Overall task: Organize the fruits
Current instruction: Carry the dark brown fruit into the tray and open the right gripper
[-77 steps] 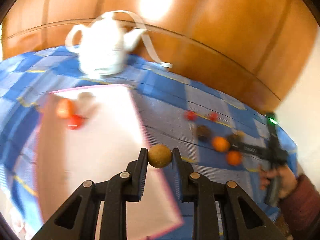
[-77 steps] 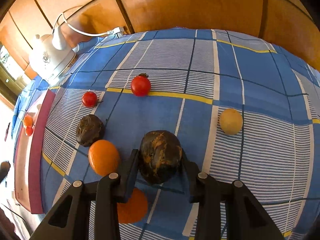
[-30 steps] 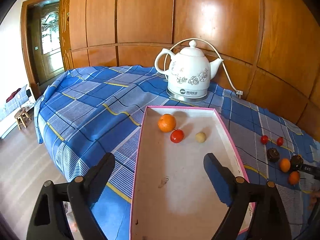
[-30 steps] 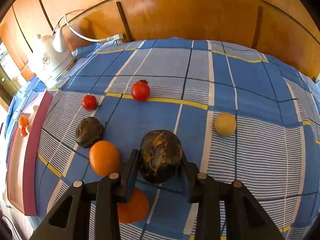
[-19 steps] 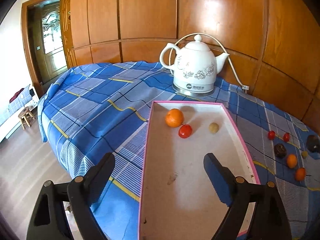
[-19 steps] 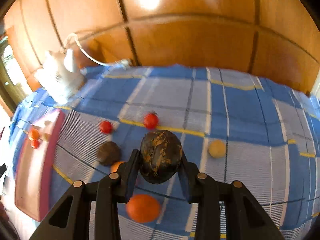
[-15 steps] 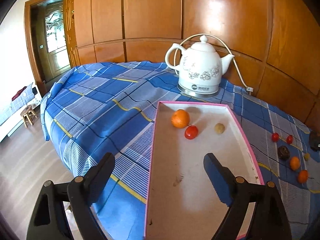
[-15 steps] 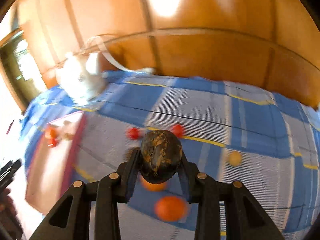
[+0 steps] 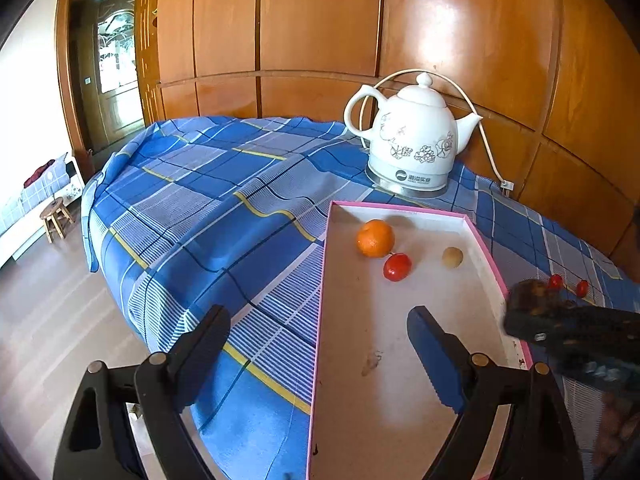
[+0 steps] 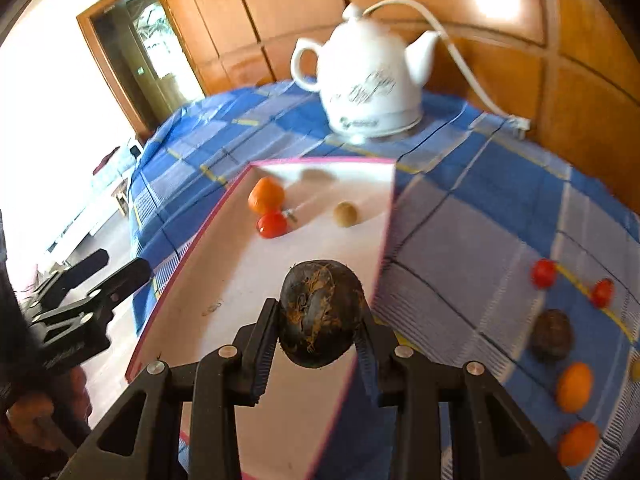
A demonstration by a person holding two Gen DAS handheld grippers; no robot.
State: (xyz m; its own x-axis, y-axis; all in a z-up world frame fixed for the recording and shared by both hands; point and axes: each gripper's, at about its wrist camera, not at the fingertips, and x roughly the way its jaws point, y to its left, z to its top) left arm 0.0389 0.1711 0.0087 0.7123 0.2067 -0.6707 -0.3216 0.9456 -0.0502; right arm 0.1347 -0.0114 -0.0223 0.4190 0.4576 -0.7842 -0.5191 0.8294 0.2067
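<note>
My right gripper is shut on a dark brown wrinkled fruit and holds it over the near right part of the pink-rimmed white tray. In the tray lie an orange, a red tomato and a small tan fruit. My left gripper stands wide open and empty above the tray's near left rim. In the left wrist view the dark fruit comes in from the right over the tray's edge.
A white kettle with a cord stands behind the tray on the blue checked cloth. To the right of the tray lie two small tomatoes, another dark fruit and two oranges. The cloth's edge drops to the floor at the left.
My right gripper has swung left with the dark fruit, from above the loose fruits on the cloth to over the tray. The left gripper has stayed open and has hardly shifted.
</note>
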